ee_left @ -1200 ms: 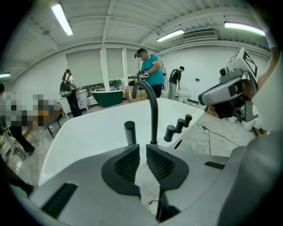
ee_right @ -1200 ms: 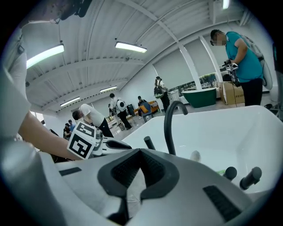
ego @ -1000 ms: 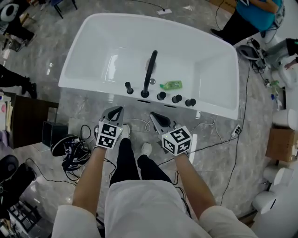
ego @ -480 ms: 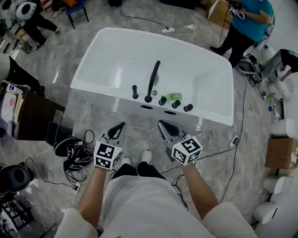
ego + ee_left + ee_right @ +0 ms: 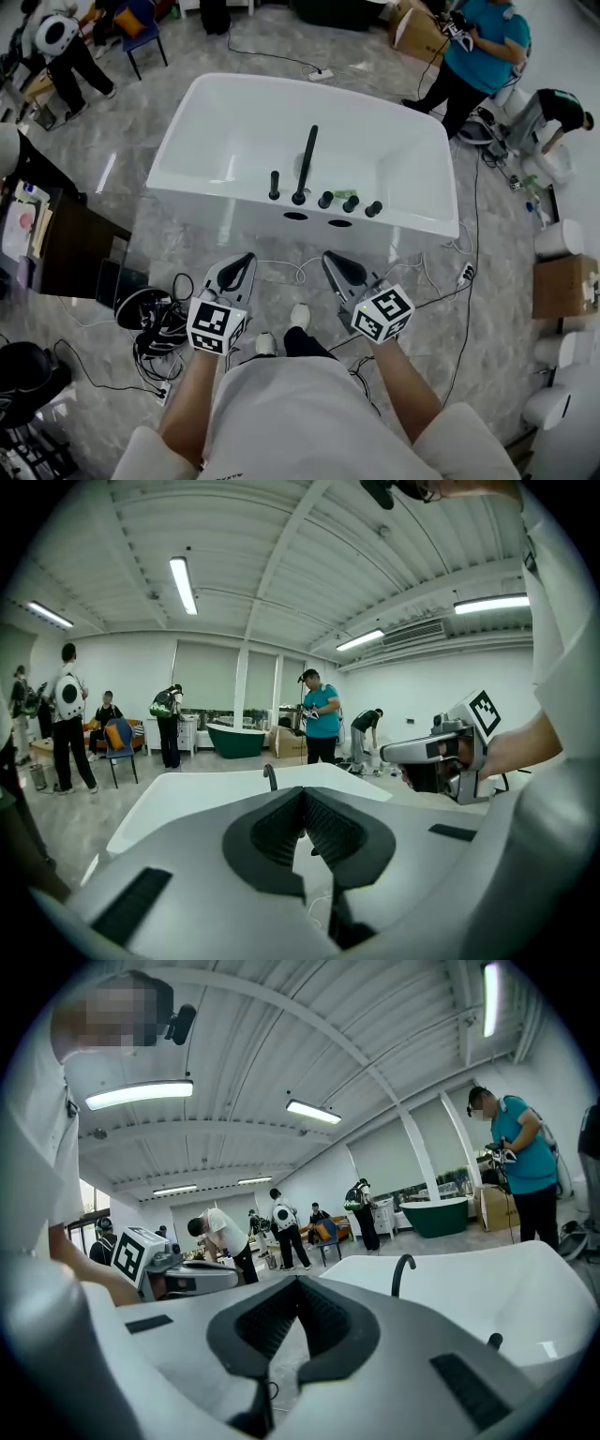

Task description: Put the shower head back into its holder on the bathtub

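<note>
Grey marble floor [image 5: 127, 127], busy workshop, bystanders at the far edges. White oval acrylic bathtub [image 5: 225, 217] sits centre, with black fittings along its near rim: tall curved black spout [image 5: 306, 161], three round black knobs [image 5: 349, 202] to the right of it, and a small green plastic bottle [image 5: 345, 194] just behind them. The slim black stick-shaped shower head [image 5: 274, 185] stands upright at the left end of the row and looks seated in its holder, though it is too small to confirm. Left gripper [image 5: 246, 259] has its jaws together with nothing between them; right gripper [image 5: 330, 259] is the same, closed and empty. Risks: white cable [image 5: 281, 269] and black cable tangle [image 5: 155, 323] lie by the feet, so stepping in could snag or trip. Closed jaws would only nudge the thin glossy handle and could tip it out. A wide reach could knock the bottle into the tub. Pose: both forearms are extended forward, side by side, with the grippers aimed at the tub, tilted slightly down, marker cubes nearest the person, well short of the near rim.
</note>
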Tool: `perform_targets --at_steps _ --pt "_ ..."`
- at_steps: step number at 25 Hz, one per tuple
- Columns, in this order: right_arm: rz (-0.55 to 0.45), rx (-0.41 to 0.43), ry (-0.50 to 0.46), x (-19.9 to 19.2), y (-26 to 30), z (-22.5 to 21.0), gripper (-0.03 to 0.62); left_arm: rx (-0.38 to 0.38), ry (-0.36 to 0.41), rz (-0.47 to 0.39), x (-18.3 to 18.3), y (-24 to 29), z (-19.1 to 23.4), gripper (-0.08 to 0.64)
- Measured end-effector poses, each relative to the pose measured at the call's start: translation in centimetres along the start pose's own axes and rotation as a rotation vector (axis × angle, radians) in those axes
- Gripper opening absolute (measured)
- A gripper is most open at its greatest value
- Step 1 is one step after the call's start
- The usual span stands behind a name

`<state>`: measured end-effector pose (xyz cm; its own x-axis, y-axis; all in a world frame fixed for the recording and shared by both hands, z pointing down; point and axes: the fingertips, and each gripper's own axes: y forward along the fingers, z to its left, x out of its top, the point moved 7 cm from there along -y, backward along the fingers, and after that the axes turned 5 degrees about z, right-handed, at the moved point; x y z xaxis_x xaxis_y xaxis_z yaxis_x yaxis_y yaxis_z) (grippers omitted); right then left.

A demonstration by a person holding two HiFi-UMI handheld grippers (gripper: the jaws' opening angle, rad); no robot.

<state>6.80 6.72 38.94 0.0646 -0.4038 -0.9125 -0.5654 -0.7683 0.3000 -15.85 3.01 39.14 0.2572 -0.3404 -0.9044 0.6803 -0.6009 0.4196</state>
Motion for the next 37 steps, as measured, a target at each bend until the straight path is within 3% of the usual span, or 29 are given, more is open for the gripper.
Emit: perform_targets --at_steps 6,13,37 --pt "-0.031 -0.04 0.011 -1.0 -2.3 4.5 0.015 -0.024 0.003 -0.049 -0.8 -3.6 -0.5 0.009" --pt "-0.055 -0.066 0.005 -1.9 -4.3 6.9 0.015 -0.043 0.011 -0.065 -1.5 -5.6 -1.4 0.009" --pt "-0.044 0.018 -0.028 -0.3 -6.2 2.5 0.015 0.062 0.011 -0.079 0.5 -4.0 -4.8 0.009"
